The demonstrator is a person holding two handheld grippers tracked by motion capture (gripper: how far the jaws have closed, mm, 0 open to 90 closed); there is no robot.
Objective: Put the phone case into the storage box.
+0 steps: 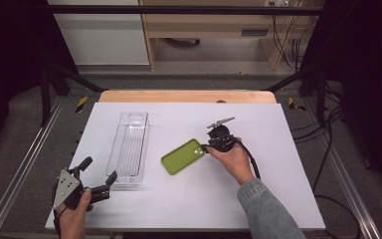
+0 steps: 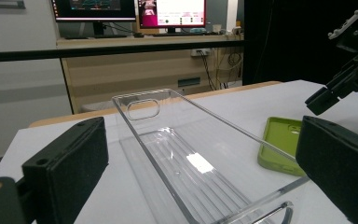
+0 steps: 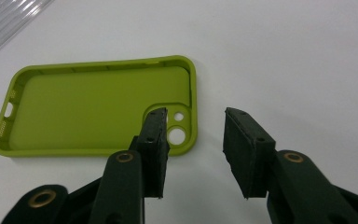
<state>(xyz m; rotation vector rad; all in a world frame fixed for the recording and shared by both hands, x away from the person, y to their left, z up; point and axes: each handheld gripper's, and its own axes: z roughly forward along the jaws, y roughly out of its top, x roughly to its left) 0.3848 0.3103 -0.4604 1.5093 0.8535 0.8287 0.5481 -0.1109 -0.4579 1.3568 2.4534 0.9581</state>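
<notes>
Right claw [image 3: 193, 140], jaws parted, straddles the camera-end wall of a green phone case [image 3: 98, 109] mid-worktop, ready to pinch; left claw [image 1: 95, 175] waits released.

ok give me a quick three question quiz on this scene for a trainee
1. True or false: the green phone case lies open side up on the white table.
2. Which gripper is at the phone case? A) left gripper B) right gripper C) both
3. Fill in: the clear plastic tray lies between the phone case and the ______ gripper.

Key:
1. True; its hollow inside and camera cutouts face up.
2. B; the right gripper has one jaw over the case's camera corner and the other outside its end, pads not pressing on it, while the left gripper waits by the tray's near end.
3. left
</notes>
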